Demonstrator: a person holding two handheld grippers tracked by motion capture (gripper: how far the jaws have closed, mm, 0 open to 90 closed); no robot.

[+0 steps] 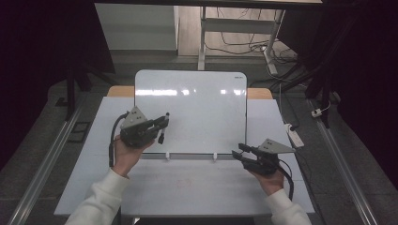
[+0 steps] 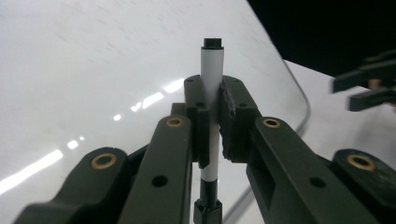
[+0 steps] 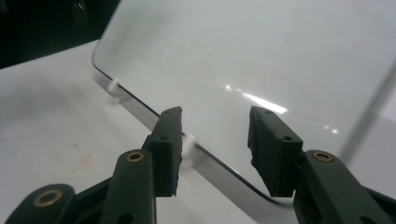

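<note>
Two grippers work at a whiteboard (image 1: pixel 190 110), the left one clamping a marker (image 1: pixel 161 137).

High view: the left gripper (image 1: pixel 165 121) is raised over the board's left part, the marker hanging crosswise at its jaw tips, likely posed for writing; the right gripper (image 1: pixel 237 153) lies low by the board's bottom right corner. Left gripper view: the jaws pinch the marker's (image 2: pixel 212 88) white barrel, cap end beyond the tips. Right gripper view: the jaws stand apart with nothing between them, and the board's lower edge (image 3: pixel 219 161) runs just past the tips.
</note>
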